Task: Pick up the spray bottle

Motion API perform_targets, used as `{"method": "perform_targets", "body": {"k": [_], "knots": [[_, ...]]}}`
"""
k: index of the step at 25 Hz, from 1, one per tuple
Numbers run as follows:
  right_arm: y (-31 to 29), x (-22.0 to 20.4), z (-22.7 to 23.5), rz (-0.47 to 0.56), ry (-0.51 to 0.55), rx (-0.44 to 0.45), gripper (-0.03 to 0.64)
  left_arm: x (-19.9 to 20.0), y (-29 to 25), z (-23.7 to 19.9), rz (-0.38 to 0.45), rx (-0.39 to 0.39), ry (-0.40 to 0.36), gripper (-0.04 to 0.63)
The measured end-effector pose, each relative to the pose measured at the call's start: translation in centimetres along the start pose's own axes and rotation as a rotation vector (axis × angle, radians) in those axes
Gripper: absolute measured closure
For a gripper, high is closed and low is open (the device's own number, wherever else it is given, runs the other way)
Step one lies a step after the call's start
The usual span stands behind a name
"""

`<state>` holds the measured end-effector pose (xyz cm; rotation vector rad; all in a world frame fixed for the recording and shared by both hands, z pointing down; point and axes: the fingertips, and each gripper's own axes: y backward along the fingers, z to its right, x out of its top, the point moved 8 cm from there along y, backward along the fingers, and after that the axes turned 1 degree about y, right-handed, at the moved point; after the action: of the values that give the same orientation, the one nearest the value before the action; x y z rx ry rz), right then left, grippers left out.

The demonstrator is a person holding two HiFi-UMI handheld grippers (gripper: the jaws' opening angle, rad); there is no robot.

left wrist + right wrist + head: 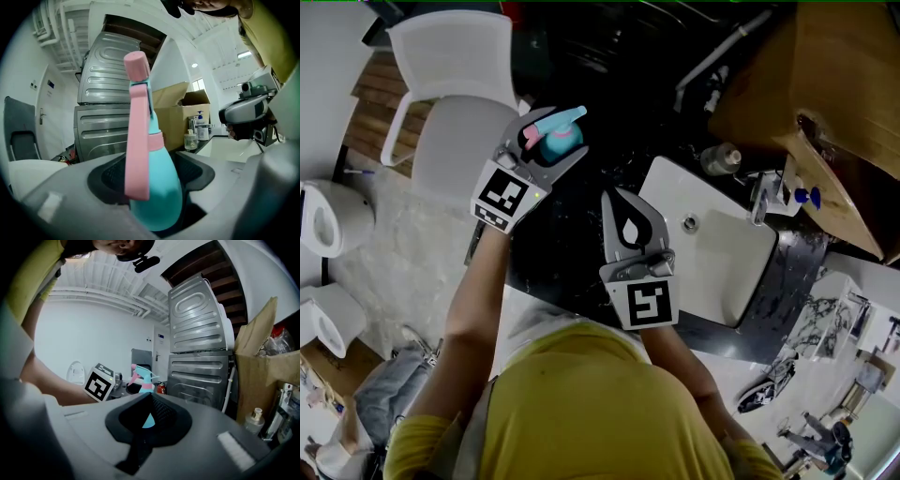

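- The spray bottle (560, 141) has a smooth, teardrop-shaped teal plastic body, a pink collar and a long flat pink trigger, with a blue nozzle on top.
- It sits at the far edge of the glossy black veined counter (572, 253), beside the white moulded plastic chair (455, 75) and well left of the basin.
- The left gripper (551, 134) has its grey jaws around the bottle. In the left gripper view its ribbed black pads press the rounded body from both sides, and the trigger lies across the left pad.
- Whether the bottle's base rests on the counter cannot be told.
- The right gripper (617, 199) hangs over the counter between the bottle and the basin. Its jaws meet at the tips around a teardrop-shaped gap and hold nothing.
- The washbasin (741, 272) is white glazed ceramic, rectangular with rounded corners, with a chrome tap (762, 199) on its far rim.
- A brown cardboard box (839, 94) stands open beyond the tap.
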<state>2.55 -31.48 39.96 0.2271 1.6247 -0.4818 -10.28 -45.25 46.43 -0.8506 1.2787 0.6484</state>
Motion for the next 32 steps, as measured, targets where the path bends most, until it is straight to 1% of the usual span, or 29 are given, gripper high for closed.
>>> {"method": "perform_targets", "body": {"k": [5,11,16,22,26,29,32], "knots": [[0.6,0.3,-0.2,0.007,0.004,0.001,0.615,1.1,1.1,0.7,0.028,0.024,0.036,0.284],[1.3,1.0,-0.1,0.029,0.021,-0.011,0.617,3.8,3.1,1.6,0.029,0.069,0.069,0.284],[1.9,2.2,0.4,0.061,0.032,-0.037,0.617,7.2,5.4,2.5,0.043,0.123,0.048,0.284],[3.0,2.6,1.8,0.079,0.088,-0.075,0.617,11.1,7.9,3.8,0.058,0.206,-0.021,0.284],[3.7,3.5,2.4,0.096,0.096,-0.101,0.617,13.1,9.9,5.2,0.067,0.279,-0.028,0.284],[4.3,4.3,2.7,0.108,0.075,-0.128,0.617,13.6,11.2,6.2,0.057,0.351,-0.026,0.283],[4.8,4.5,3.1,0.11,0.079,-0.14,0.617,13.7,12.2,7.1,0.051,0.384,-0.011,0.283]]}}
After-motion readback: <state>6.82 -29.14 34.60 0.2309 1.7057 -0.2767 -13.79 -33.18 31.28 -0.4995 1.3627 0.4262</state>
